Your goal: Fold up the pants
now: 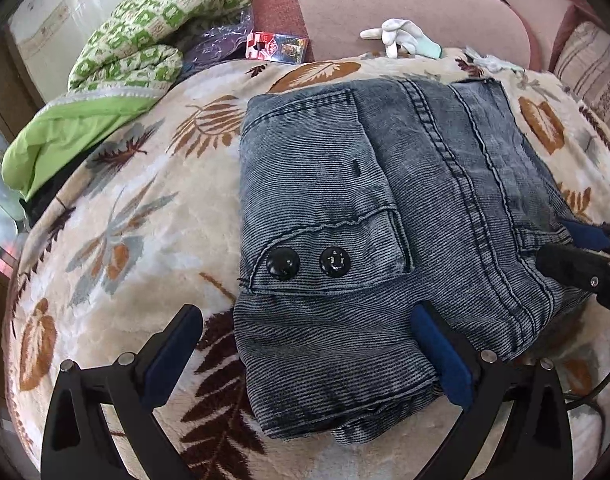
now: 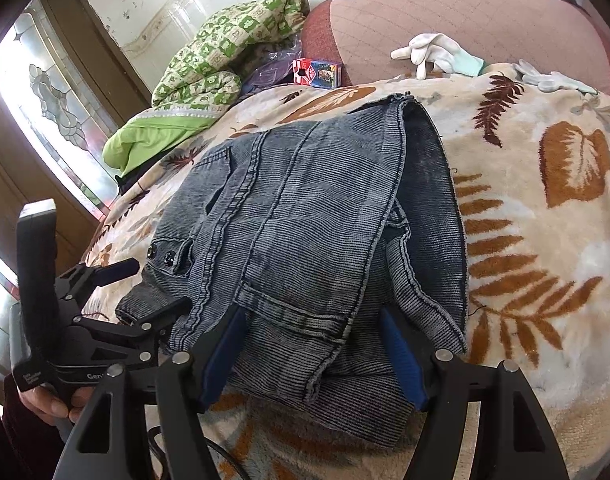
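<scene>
Now folded pants, both hand-held grippers open

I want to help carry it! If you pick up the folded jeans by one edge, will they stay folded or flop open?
The jeans would probably flop open: they are soft stacked layers, already sagging unevenly at the near edge. The thick ribbed cloth looks fairly heavy. On the fuzzy blanket they would likely drag rather than slide.

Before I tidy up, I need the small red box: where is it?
The red box lies at the far edge of the leaf-print blanket, against the pink cushion, between the green checked quilt and the white glove.
</scene>
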Available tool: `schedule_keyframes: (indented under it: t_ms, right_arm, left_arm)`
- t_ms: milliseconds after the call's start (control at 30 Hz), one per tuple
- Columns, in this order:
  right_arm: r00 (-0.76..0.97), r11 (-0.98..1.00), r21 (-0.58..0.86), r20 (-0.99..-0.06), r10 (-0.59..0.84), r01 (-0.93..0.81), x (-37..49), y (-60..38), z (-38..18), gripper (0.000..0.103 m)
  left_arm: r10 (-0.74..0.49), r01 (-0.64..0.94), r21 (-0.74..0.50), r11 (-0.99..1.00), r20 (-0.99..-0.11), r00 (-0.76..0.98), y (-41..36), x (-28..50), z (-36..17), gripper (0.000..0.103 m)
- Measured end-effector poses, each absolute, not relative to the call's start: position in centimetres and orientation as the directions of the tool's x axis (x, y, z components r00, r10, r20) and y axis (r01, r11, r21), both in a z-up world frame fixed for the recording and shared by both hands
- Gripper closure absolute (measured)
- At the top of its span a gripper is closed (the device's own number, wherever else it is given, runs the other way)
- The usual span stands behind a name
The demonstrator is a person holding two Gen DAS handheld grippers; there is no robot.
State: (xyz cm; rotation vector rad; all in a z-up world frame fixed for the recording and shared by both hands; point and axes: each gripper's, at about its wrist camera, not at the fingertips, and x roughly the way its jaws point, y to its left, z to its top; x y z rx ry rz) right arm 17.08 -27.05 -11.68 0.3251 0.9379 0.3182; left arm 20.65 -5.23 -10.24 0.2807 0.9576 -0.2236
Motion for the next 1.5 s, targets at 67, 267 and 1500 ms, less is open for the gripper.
schedule_keyframes:
  t_ms: [67,267,1500]
  right_arm:
    - [0.549,0.895,0.430,-0.723,0.420,-0.117,17.1,-27.4,-11.5,0.030]
    - [0.568,0.855,0.514,-0.685,0.455,-0.065,16.9,-29.4,-10.3,0.030]
    - [0.533,0.929,0.357,-0.769,0.352,-0.099,30.2,-19.6,-5.2,0.048]
  left_arm:
    - [-0.091,0.306,0.100,0.947,-0.830,0.551,-4.8,20.5,-9.7,0.000]
    - [-0.181,0.277,-0.006,0.961,-0.770,0.612,-2.7,20.2,-6.3,0.000]
    - [-0.128,0.152,-0.062,0.986,-0.869,0.479,-0.6,21.6,-9.2,0.000]
